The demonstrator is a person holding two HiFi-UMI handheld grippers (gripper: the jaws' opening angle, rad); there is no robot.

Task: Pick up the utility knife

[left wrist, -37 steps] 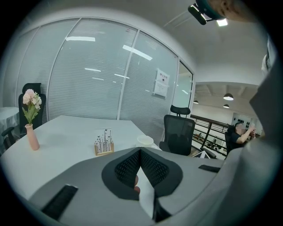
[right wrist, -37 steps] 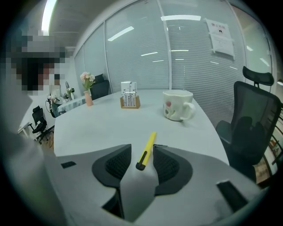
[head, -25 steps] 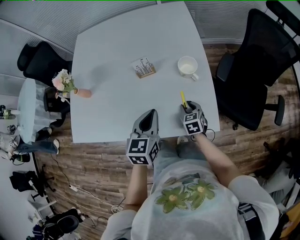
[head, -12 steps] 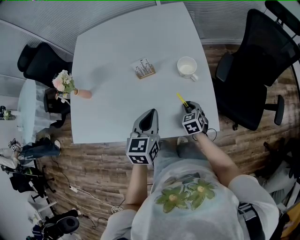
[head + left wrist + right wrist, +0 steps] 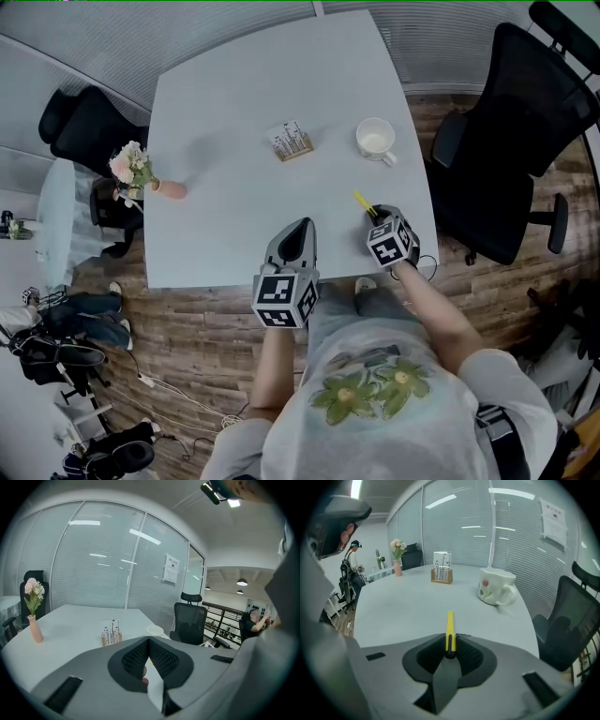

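Observation:
The utility knife (image 5: 362, 201) is slim and yellow with a black end. It sits near the right front corner of the white table (image 5: 225, 225). My right gripper (image 5: 377, 217) is shut on its black rear end, and the yellow body (image 5: 450, 627) sticks out ahead between the pads of my right gripper (image 5: 450, 652). In the head view its free end angles up and to the left. My left gripper (image 5: 298, 231) rests at the table's front edge, about a hand's width left of the right one. The jaws of my left gripper (image 5: 149, 641) meet at the tips with nothing between them.
A white mug (image 5: 376, 137) stands beyond the knife. A small wooden card stand (image 5: 289, 139) is at mid-table and a pink vase with flowers (image 5: 136, 173) lies at the left edge. Black office chairs stand at the right (image 5: 506, 141) and the far left (image 5: 84, 122).
The right gripper's jaws have shut on the knife's end. The knife's yellow body has swung from pointing straight away to angling leftward. The left gripper has not moved.

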